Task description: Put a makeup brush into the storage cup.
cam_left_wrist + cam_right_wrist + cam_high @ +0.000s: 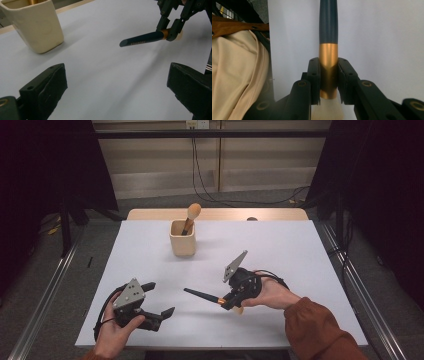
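Observation:
A makeup brush [202, 295] with a dark handle, gold ferrule and pale bristles is held just above the white table [280, 255]. My right gripper [227, 302] is shut on its gold ferrule [328, 65], and the handle [328, 22] points away from the jaws, toward the table's left. In the left gripper view that brush [142, 40] hangs in the right gripper [172, 27] at the upper right. My left gripper [161, 298] stands open and empty at the front left, its jaws wide apart [117, 85]. A cream cup [182, 240] holds a second, tan-headed brush [192, 212].
The cup [37, 25] stands at the table's middle back, well apart from both grippers. A wooden strip [215, 214] runs along the far edge. In the right gripper view a beige cloth [237, 75] and a brown wooden piece [237, 27] lie at the left.

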`<state>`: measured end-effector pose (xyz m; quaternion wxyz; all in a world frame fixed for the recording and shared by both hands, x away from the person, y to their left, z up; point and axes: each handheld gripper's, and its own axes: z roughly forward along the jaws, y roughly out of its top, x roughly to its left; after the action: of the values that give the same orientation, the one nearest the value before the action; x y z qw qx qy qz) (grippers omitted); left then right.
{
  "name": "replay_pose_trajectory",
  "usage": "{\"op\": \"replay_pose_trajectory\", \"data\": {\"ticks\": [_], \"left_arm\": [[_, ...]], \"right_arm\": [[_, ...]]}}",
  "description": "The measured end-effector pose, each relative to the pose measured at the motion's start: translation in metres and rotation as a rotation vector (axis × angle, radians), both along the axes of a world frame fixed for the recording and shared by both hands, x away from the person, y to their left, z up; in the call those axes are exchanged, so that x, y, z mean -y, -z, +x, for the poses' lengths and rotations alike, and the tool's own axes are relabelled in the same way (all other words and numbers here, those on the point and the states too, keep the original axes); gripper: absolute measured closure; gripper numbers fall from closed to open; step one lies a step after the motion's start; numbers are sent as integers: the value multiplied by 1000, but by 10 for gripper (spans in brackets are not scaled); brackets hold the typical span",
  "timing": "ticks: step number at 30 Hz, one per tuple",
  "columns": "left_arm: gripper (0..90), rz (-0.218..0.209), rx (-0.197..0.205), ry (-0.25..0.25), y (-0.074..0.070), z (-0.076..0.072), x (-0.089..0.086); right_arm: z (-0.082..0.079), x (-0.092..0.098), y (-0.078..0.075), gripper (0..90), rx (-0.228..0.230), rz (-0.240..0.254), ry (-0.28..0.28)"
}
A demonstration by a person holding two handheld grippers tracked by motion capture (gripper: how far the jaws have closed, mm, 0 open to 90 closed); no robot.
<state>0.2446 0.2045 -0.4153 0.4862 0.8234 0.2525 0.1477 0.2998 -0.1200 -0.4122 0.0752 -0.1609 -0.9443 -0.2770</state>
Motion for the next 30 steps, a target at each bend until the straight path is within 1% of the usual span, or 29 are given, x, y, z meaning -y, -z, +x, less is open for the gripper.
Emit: {"op": "replay_pose_trajectory", "data": {"ticks": [4, 5, 9, 11, 12, 14, 16, 20, 22, 23, 26, 27, 28, 30], "left_arm": [[27, 13, -5, 35, -4, 1, 6], [28, 21, -1, 48, -5, 2, 8], [29, 29, 0, 84, -9, 4, 16], [32, 48, 0, 109, -11, 5, 21], [35, 49, 2, 116, -11, 5, 22], [36, 53, -14, 135, -13, 6, 27], [35, 56, -21, 150, -13, 8, 31], [35, 57, -36, 162, -14, 11, 38], [35, 68, -42, 167, -13, 13, 41], [36, 70, -49, 165, -13, 14, 43], [35, 89, -60, 187, -12, 17, 46], [35, 91, -63, 190, -11, 18, 48], [35, 102, -62, 195, -10, 19, 49], [38, 117, -83, 207, -9, 21, 51]], "right_arm": [[1, -2, 0, 746, -7, -9, -10], [1, -2, 1, 746, -4, -12, -13], [1, -3, 1, 746, -1, -24, -32], [0, -4, 1, 746, 1, -33, -40], [0, -5, 1, 746, 0, -36, -37], [0, -6, 0, 747, 1, -41, -48], [0, -7, -1, 746, 0, -41, -55], [0, -9, -2, 746, -8, -55, -69], [0, -11, -1, 746, -8, -68, -76], [0, -12, -1, 746, -15, -75, -74], [0, -14, -1, 746, -10, -76, -88], [0, -15, -1, 746, -8, -83, -93], [0, -15, -1, 746, -8, -87, -101], [-1, -17, -1, 746, -9, -98, -111]]}}
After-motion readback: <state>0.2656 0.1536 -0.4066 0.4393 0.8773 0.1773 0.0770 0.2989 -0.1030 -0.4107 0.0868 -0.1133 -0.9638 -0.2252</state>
